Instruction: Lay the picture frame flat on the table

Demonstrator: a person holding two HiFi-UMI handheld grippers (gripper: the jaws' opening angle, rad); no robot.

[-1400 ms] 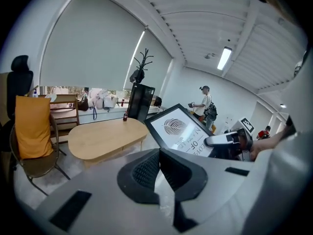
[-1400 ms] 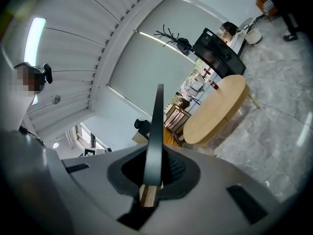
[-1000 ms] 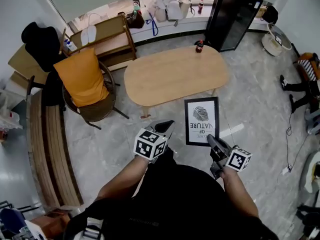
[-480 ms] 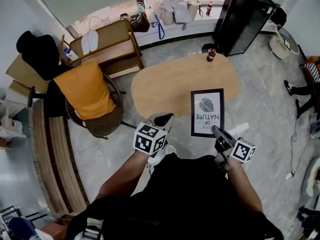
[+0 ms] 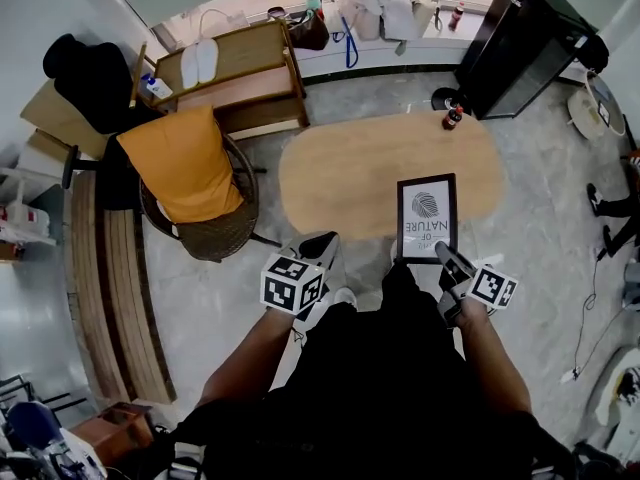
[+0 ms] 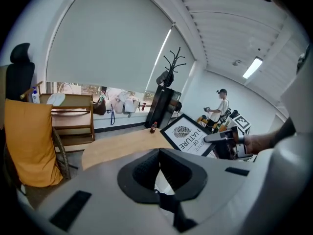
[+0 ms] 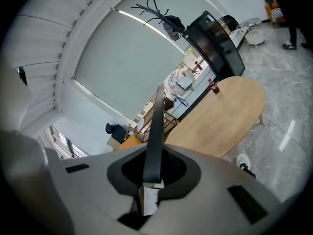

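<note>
A black picture frame point(image 5: 427, 218) with a white leaf print is held by its near edge in my right gripper point(image 5: 447, 255), which is shut on it. In the head view the frame hangs over the near right part of the oval wooden table point(image 5: 350, 173). In the left gripper view the frame point(image 6: 187, 136) is tilted, print side up, above the table point(image 6: 117, 148). Edge-on in the right gripper view, the frame point(image 7: 156, 126) rises from between the jaws of my right gripper point(image 7: 155, 156). My left gripper point(image 5: 322, 246) hovers left of the frame, its jaws point(image 6: 159, 151) shut on nothing.
A small dark bottle point(image 5: 452, 118) stands at the table's far right end. A wicker chair with an orange cushion point(image 5: 190, 163) sits left of the table, wooden shelving point(image 5: 240, 78) behind it. A black cabinet point(image 5: 525, 38) stands at the far right. A person point(image 6: 221, 106) stands beyond the frame.
Both grippers and the frame have moved forward to the table. The frame was over the floor in front of it and now overlaps its near right edge.
</note>
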